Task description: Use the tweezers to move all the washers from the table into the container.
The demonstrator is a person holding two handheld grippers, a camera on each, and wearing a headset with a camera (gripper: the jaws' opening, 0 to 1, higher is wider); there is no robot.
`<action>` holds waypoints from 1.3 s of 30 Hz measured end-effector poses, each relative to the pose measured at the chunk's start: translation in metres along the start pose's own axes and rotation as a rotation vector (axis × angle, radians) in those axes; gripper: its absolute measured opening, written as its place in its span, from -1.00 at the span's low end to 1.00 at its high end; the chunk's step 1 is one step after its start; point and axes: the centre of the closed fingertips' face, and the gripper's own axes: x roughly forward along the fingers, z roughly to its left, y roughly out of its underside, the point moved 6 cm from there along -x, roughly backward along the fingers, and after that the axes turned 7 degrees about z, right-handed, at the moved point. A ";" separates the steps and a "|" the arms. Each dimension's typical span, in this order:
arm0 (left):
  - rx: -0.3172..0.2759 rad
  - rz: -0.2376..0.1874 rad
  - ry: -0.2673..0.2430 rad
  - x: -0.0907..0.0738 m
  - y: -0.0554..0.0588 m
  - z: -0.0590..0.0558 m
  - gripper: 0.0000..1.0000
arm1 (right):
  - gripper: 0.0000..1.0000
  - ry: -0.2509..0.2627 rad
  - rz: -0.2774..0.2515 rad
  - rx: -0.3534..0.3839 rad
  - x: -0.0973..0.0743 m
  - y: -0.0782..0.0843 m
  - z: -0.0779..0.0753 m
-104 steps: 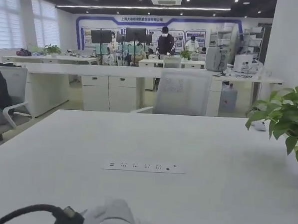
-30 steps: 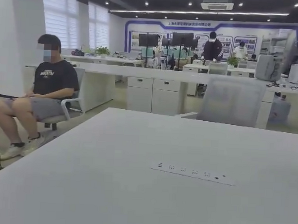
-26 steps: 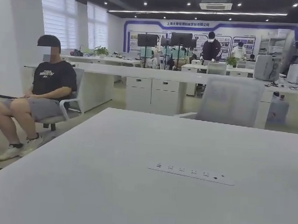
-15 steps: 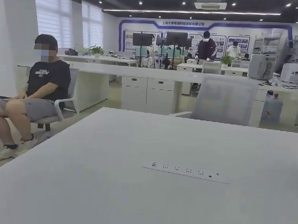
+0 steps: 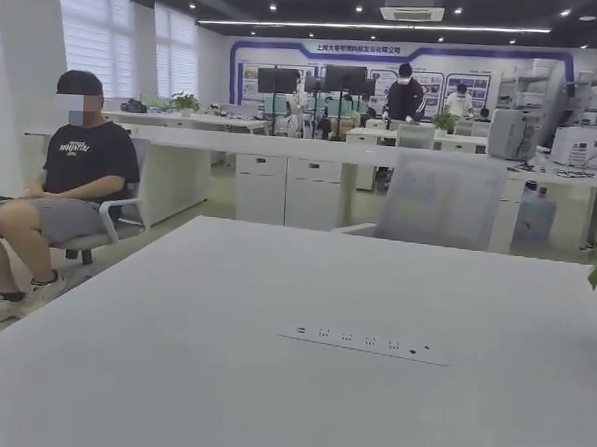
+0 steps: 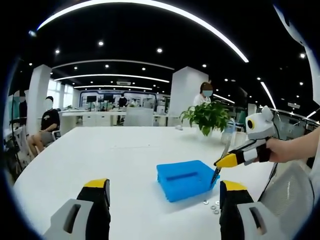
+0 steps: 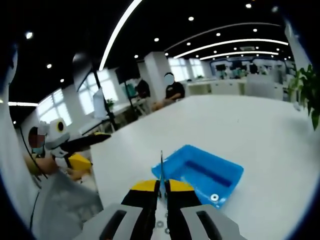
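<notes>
Open-plan office; white desks (image 5: 312, 149); monitors (image 5: 344, 79)

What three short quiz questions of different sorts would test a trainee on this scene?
1. True or false: the left tongs are shut.
2. Fill in: the right tongs are shut on thin metal ____.
3. The small metal washers lie on the white table beside: A the blue rectangular plastic container, B a green plant, C a chair.
Key: 1 false; 2 tweezers; 3 A.
</notes>
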 end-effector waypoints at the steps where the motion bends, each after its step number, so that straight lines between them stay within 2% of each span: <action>1: 0.000 0.000 0.001 0.000 0.000 0.000 0.85 | -0.94 -0.002 0.013 0.006 0.002 0.004 -0.001; 2: 0.001 0.002 0.001 0.000 0.000 0.000 0.85 | -0.94 -0.005 0.027 0.031 0.006 0.009 -0.002; 9: 0.002 0.000 -0.004 0.000 0.000 0.001 0.85 | -0.94 0.003 0.076 0.050 0.020 0.026 -0.005; 15: 0.004 0.003 -0.002 0.001 0.001 0.001 0.85 | -0.93 0.001 0.093 0.052 0.025 0.031 -0.008; 21: 0.006 0.008 -0.003 0.001 0.001 0.002 0.85 | -0.93 -0.003 0.127 0.021 0.029 0.035 -0.006; 23: 0.007 0.009 -0.004 0.001 0.002 0.002 0.85 | -0.93 0.009 0.130 -0.017 0.029 0.034 -0.004; 30: 0.017 0.018 0.000 0.001 0.002 0.001 0.84 | -0.93 0.018 0.189 -0.238 0.034 0.033 0.010; 33: 0.017 0.020 -0.003 0.001 0.003 0.001 0.84 | -0.92 0.019 0.223 -0.320 0.038 0.036 0.016; 34: 0.017 0.019 -0.003 0.001 0.002 0.001 0.84 | -0.93 0.029 0.259 -0.373 0.038 0.040 0.017; 35: 0.017 0.020 -0.003 0.001 0.002 0.001 0.83 | -0.93 0.040 0.274 -0.408 0.039 0.042 0.017; 39: 0.020 0.023 -0.003 0.001 0.003 0.000 0.82 | -0.94 0.034 0.243 -0.359 0.036 0.039 0.013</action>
